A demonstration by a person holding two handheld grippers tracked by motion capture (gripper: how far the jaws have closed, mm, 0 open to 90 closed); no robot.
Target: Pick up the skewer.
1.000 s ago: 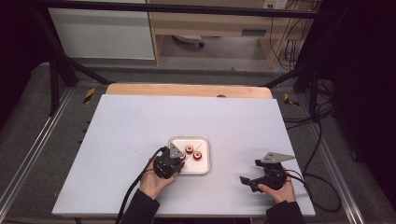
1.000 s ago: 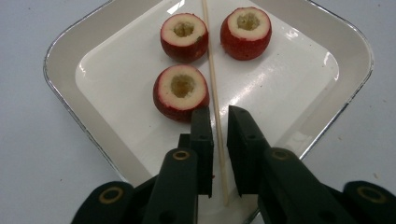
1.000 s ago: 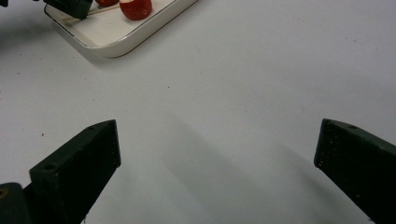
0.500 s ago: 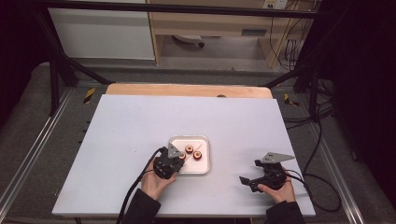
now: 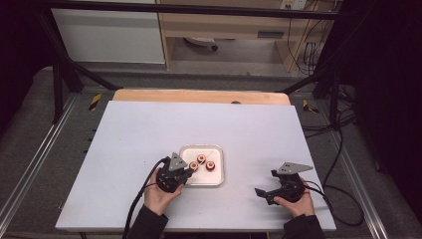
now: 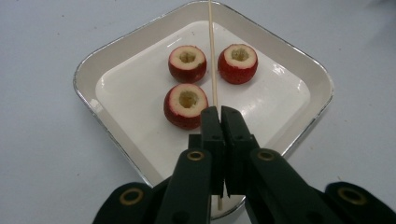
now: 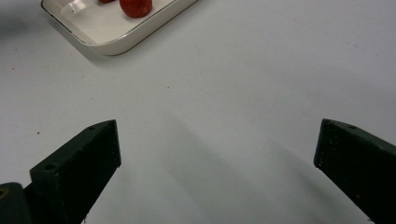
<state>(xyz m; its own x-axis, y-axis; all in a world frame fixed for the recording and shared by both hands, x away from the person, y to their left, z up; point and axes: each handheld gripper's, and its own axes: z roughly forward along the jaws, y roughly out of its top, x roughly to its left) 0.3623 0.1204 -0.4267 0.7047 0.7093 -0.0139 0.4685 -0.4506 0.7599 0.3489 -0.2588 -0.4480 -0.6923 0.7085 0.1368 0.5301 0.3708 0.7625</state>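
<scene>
A white tray [image 6: 84, 93] holds three cored red fruits [image 6: 187, 63] [image 6: 238, 63] [image 6: 185, 105]. A thin wooden skewer [image 6: 212, 56] runs between the fruits toward the far rim. My left gripper [image 6: 219, 116] is shut on the skewer's near end, just above the tray's near edge. In the high view the left gripper [image 5: 185, 172] sits at the left side of the tray [image 5: 219, 180], beside the fruits [image 5: 201, 159]. My right gripper [image 5: 263, 194] rests low over the table to the tray's right, open with nothing between its jaws [image 7: 217, 140].
The tray's corner [image 7: 116, 44] and one fruit [image 7: 136, 7] lie well ahead of the right gripper. The white tabletop [image 5: 149, 129] spreads around the tray, with a wooden strip [image 5: 199, 95] along its far edge. Cables trail from both grippers.
The left gripper has shifted slightly to the left at the tray's edge. The right gripper has stayed where it was.
</scene>
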